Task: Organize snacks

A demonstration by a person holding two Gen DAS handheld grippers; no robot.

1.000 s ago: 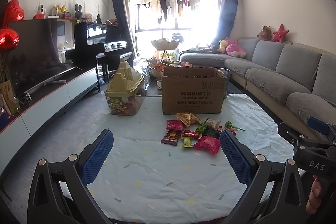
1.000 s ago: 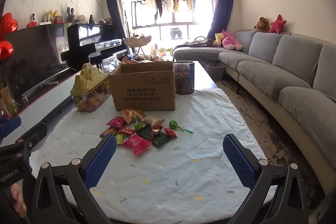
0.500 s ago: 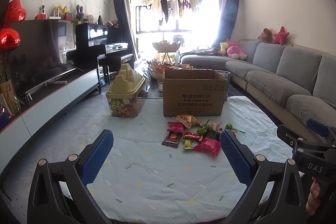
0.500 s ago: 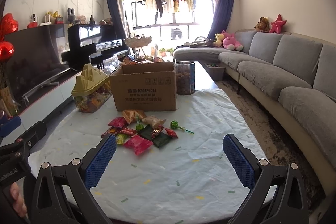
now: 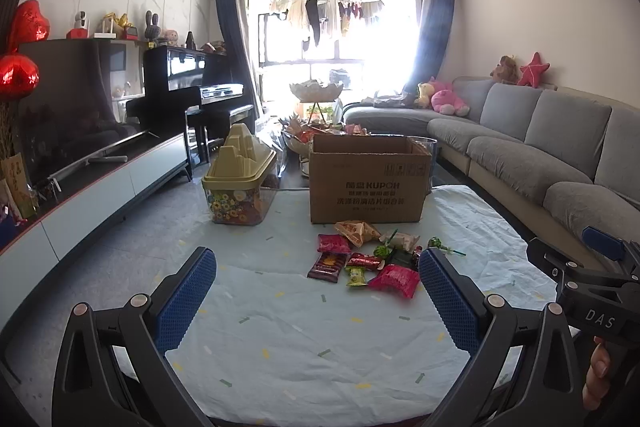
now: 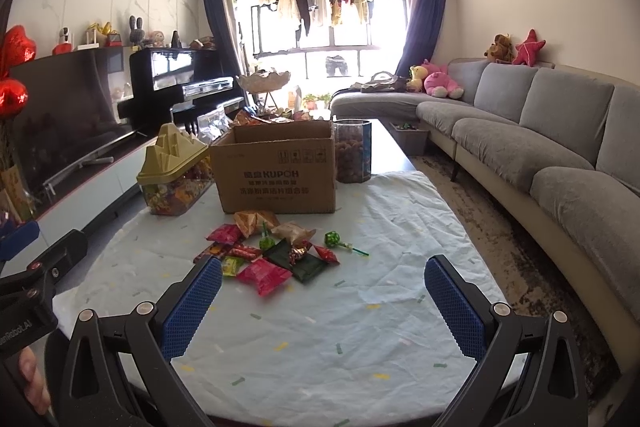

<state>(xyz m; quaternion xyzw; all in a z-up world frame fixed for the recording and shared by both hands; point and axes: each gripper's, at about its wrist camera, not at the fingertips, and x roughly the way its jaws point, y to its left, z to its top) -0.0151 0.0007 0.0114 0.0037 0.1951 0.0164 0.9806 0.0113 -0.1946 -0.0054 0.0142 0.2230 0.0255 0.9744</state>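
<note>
Both claws hang low over the near end of the bench, side by side, aimed at the snack pile. Left claw: blue pads spread wide, nothing between them. Right claw: likewise spread wide and empty. Judged: an approach stance, fingers pre-opened so either one can drop onto a packet.

The snack pile lies loose on the pale cloth at mid-bench, just in front of the cardboard box, which stands with flaps open; likely the destination, placed within short reach of the pile. No packet looks sorted yet.

Pile contents: small crinkled foil packets, mostly flat. A pink-red packet lies nearest the claws; a dark green packet sits beside it, partly overlapping neighbours; an orange packet lies close to the box. A green lollipop lies at the right edge, its stick pointing away from the pile.

Flanking the box: a clear candy tub with a yellow lid on the left, a clear jar behind right.
</note>
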